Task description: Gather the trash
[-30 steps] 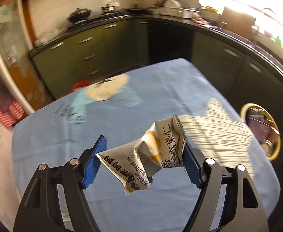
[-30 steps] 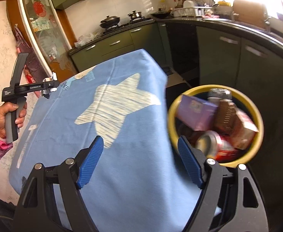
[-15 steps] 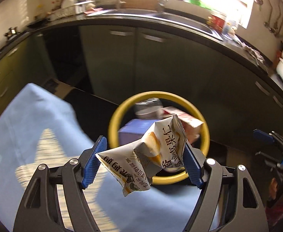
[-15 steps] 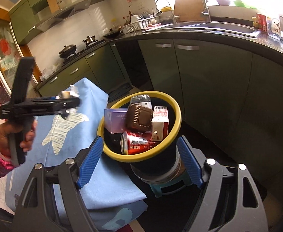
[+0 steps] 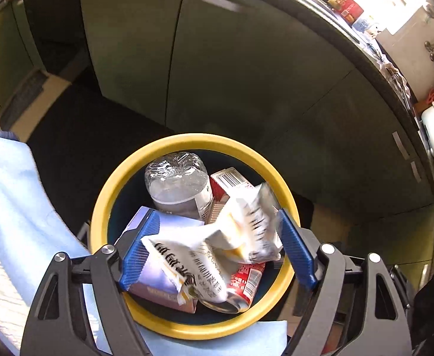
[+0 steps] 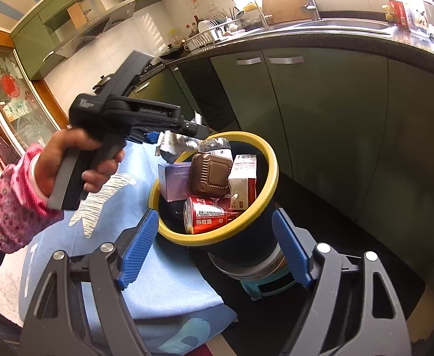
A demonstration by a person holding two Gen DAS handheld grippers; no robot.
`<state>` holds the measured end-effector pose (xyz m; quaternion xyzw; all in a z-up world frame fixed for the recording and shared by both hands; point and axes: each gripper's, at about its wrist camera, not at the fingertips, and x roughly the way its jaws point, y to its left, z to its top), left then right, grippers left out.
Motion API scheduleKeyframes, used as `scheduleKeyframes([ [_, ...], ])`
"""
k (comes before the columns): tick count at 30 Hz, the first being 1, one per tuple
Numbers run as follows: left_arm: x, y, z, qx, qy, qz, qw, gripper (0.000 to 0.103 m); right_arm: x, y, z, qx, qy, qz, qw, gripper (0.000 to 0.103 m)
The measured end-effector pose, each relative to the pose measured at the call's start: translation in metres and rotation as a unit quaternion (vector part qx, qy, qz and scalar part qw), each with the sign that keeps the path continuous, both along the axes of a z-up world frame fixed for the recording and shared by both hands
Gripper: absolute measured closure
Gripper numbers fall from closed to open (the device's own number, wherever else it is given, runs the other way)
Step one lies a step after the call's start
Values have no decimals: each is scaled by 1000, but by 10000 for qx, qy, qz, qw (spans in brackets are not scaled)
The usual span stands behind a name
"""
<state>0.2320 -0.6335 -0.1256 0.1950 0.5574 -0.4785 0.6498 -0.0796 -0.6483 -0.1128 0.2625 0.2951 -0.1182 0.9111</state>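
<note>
A crumpled white snack wrapper with black print hangs between the blue pads of my left gripper, straight above the yellow-rimmed trash bin. The jaws are opening and the wrapper looks blurred, loose from the right pad. In the bin lie a clear bottle, a red can, a purple box and a red-white carton. The right wrist view shows a hand holding that gripper over the bin's far rim, with the wrapper at its tip. My right gripper stands open in front of the bin, nothing in it.
The table under a light blue cloth borders the bin on the left. The bin stands on a teal stool. Dark green cabinets and a black counter with a sink curve behind it. The floor around is dark.
The left gripper swung from over the table to above the bin and tilted down; its jaws have widened and the wrapper has slipped lower. The right gripper turned toward the bin, then held.
</note>
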Motion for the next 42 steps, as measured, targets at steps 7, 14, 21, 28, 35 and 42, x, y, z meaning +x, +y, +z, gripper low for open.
scheduleKeyframes([
  [7, 16, -3, -21, 189, 155, 114, 9996, 16, -5, -1, 2, -1, -86, -51, 10000, 28],
  [14, 23, 4, -8, 51, -229, 202, 9995, 16, -4, 2, 1, -7, -73, -15, 10000, 28],
  [21, 27, 5, -3, -53, -376, 142, 9992, 13, -2, 4, 1, -3, -80, 44, 10000, 28],
  [28, 20, 20, 8, -302, -486, 54, 9983, 13, -1, 6, 3, 0, -50, 100, 9999, 28],
  [35, -10, 76, 47, -900, -819, 107, 9925, 12, 7, 25, 10, -183, 63, 494, 9986, 26],
  [42, -85, 215, 99, -1415, -2195, 711, 9627, 5, 19, 64, 29, -714, 122, 1026, 9921, 16],
])
